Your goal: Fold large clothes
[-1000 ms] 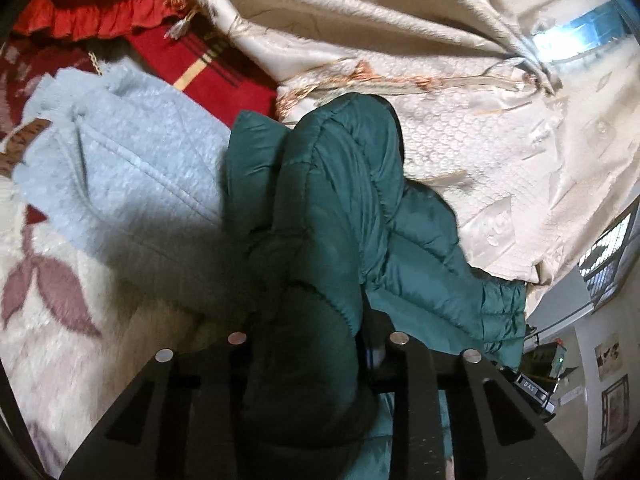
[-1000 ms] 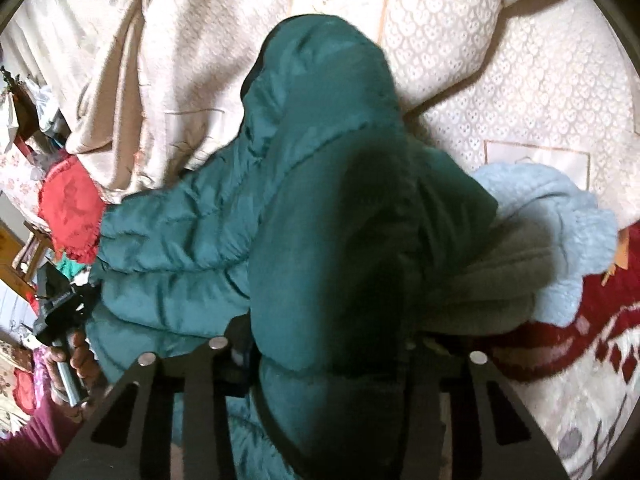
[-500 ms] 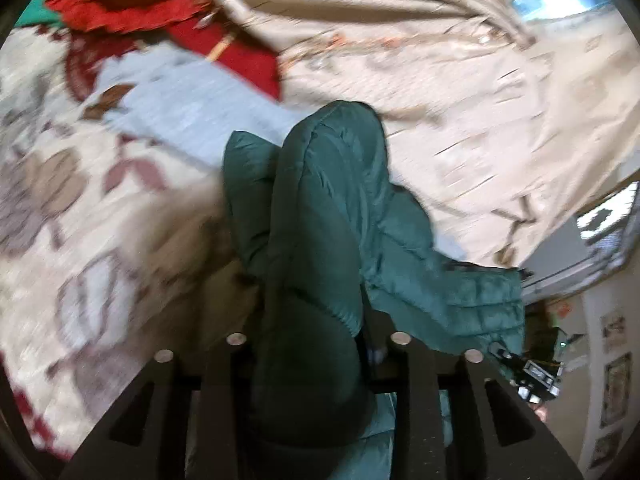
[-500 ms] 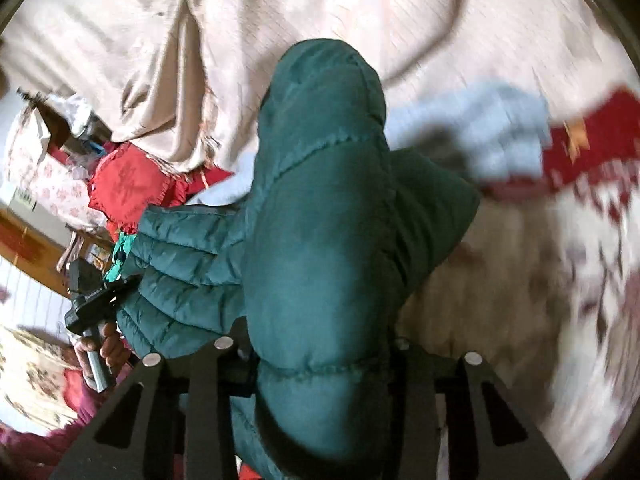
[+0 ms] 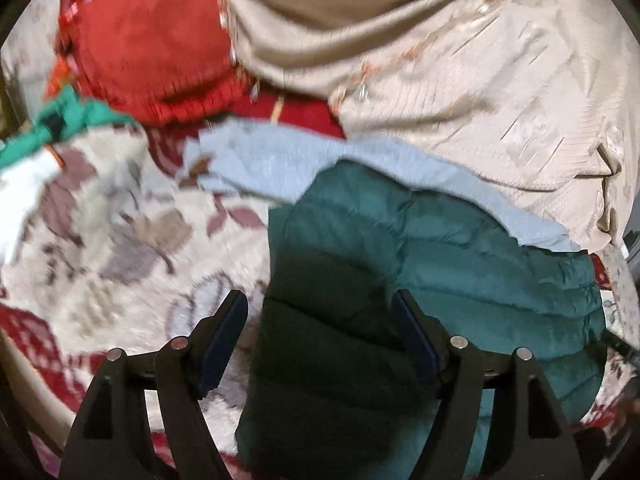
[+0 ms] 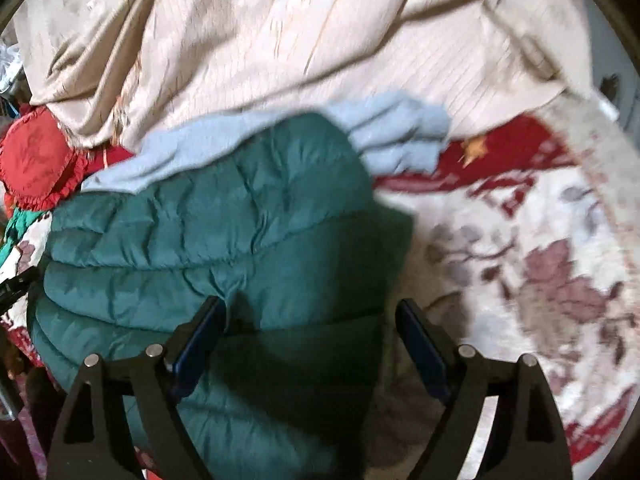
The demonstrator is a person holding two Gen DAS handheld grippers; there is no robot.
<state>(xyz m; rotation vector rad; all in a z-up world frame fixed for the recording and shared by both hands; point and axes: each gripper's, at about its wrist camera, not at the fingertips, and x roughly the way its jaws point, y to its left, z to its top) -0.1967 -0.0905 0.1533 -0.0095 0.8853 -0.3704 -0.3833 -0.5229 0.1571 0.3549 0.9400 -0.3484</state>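
Observation:
A dark green quilted puffer jacket (image 5: 420, 280) (image 6: 208, 240) lies folded in a thick bundle on a floral blanket, partly over a light blue fleece garment (image 5: 280, 160) (image 6: 392, 132). My left gripper (image 5: 320, 312) hovers over the jacket's left end. Its jaws are opening, with the jacket below and between them and the pads not pressing on it. My right gripper (image 6: 310, 308) hovers over the jacket's right end. Its jaws are opening as well, and the fabric sits loose between them. The picture is blurred by motion.
The floral cream and red blanket (image 5: 120, 240) (image 6: 520, 260) spreads around the jacket. A crumpled beige bedspread (image 5: 440, 60) (image 6: 280, 40) fills the far side. A red frilled cushion (image 5: 152, 40) (image 6: 32, 160) and a bright green cloth (image 5: 60, 120) lie at the far left.
Both grippers were shut on bunched folds of the green jacket. Now both jaws stand wide, the jacket has dropped flat onto the blanket, and both grippers have drawn back from it.

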